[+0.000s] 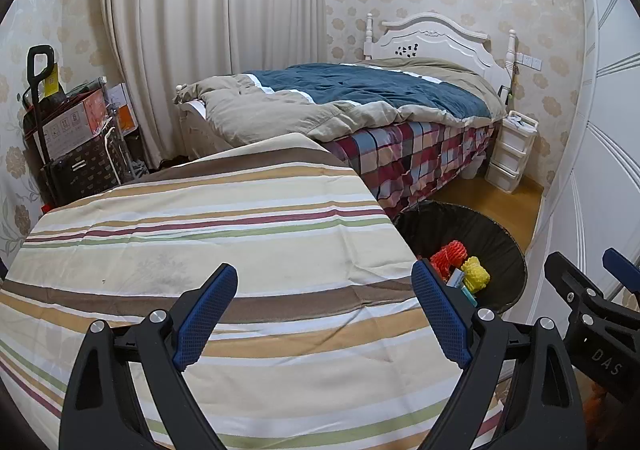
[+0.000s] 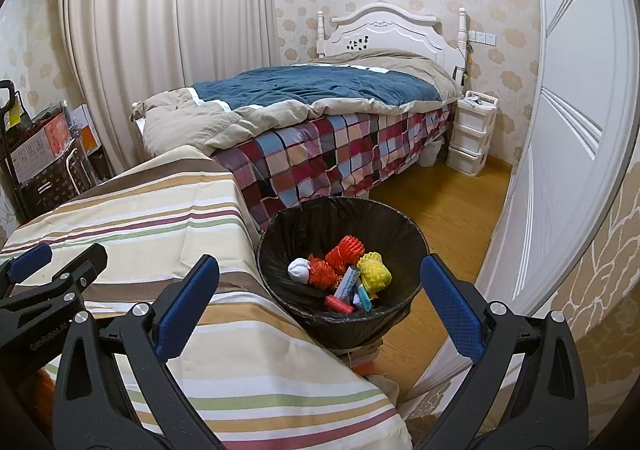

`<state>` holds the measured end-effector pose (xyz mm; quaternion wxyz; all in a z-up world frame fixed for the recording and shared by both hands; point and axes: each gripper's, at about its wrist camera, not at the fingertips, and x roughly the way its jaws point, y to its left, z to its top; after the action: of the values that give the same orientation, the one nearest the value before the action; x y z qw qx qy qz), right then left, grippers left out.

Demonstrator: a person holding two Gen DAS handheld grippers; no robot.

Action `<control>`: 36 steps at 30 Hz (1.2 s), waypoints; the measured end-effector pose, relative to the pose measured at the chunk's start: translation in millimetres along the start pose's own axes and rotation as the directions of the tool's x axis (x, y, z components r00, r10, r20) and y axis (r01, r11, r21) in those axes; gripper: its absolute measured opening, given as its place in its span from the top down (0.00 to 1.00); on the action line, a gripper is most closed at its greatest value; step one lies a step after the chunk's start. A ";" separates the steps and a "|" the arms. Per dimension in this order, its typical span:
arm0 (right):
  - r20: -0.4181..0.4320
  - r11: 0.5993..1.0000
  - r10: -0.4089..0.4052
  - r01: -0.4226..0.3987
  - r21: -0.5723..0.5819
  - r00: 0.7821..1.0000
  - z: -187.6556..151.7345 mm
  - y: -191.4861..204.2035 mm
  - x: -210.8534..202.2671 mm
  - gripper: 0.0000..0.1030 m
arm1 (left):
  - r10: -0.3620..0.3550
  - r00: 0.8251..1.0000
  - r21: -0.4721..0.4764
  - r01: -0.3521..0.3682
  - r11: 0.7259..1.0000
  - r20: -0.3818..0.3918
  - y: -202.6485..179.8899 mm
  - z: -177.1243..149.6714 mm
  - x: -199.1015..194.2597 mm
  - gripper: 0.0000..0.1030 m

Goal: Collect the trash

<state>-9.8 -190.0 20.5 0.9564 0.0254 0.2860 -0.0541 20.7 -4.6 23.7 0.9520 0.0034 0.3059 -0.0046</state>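
left black two-finger gripper with blue textured pads point(image 1: 324, 314): jaws wide apart, nothing between them, angled downward | right black two-finger gripper with blue textured pads point(image 2: 320, 306): jaws wide apart, empty, angled downward | both side by side, close together
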 end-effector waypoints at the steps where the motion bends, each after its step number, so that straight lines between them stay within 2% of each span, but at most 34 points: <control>1: 0.000 1.000 0.000 0.000 0.000 1.000 0.2 0.2 -0.4 0.05 | -0.001 1.000 0.001 0.001 1.000 -0.001 0.1 -0.2 0.1 0.14; 36: 0.000 1.000 -0.001 0.001 0.000 1.000 0.0 -0.6 0.0 0.05 | -0.002 1.000 -0.001 0.002 1.000 -0.005 -1.2 -0.5 -1.6 0.14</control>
<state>-9.9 -190.5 20.5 0.9564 0.0251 0.2858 -0.0544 19.1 -5.8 24.3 0.9513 0.0027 0.3081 -0.0055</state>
